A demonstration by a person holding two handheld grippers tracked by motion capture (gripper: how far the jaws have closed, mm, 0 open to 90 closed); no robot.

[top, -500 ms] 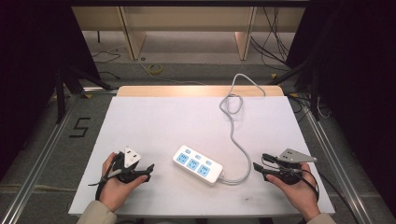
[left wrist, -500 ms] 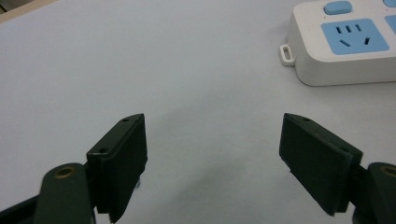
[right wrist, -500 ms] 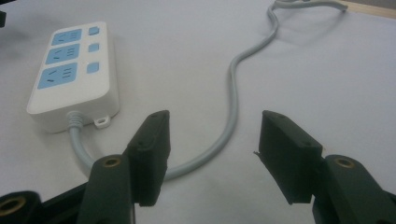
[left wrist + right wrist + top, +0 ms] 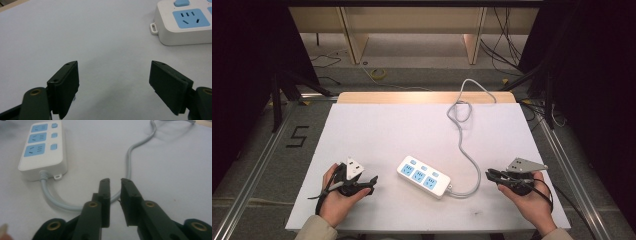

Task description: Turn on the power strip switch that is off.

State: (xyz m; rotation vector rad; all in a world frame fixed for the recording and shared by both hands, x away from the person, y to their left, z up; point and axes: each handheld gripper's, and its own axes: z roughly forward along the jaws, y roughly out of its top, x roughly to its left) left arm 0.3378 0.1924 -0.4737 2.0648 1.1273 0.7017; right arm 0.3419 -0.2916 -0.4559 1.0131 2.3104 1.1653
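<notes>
Power strip (image 4: pixel 424 176) lies near the middle of the white table (image 4: pixel 412 130), between the left gripper (image 4: pixel 366 181), jaws wide and empty, and the right gripper (image 4: pixel 490 175), jaws narrow with nothing between. Its grey cord (image 4: pixel 464 145) runs far and drops off the table's far edge, the plug hidden.

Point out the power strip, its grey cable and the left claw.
power strip (image 4: pixel 424 176), high view, middle blue socket.
grey cable (image 4: pixel 467 154), high view, mid-run on the table.
left claw (image 4: pixel 113 87), left gripper view, gap midway between its open fingertips.
</notes>
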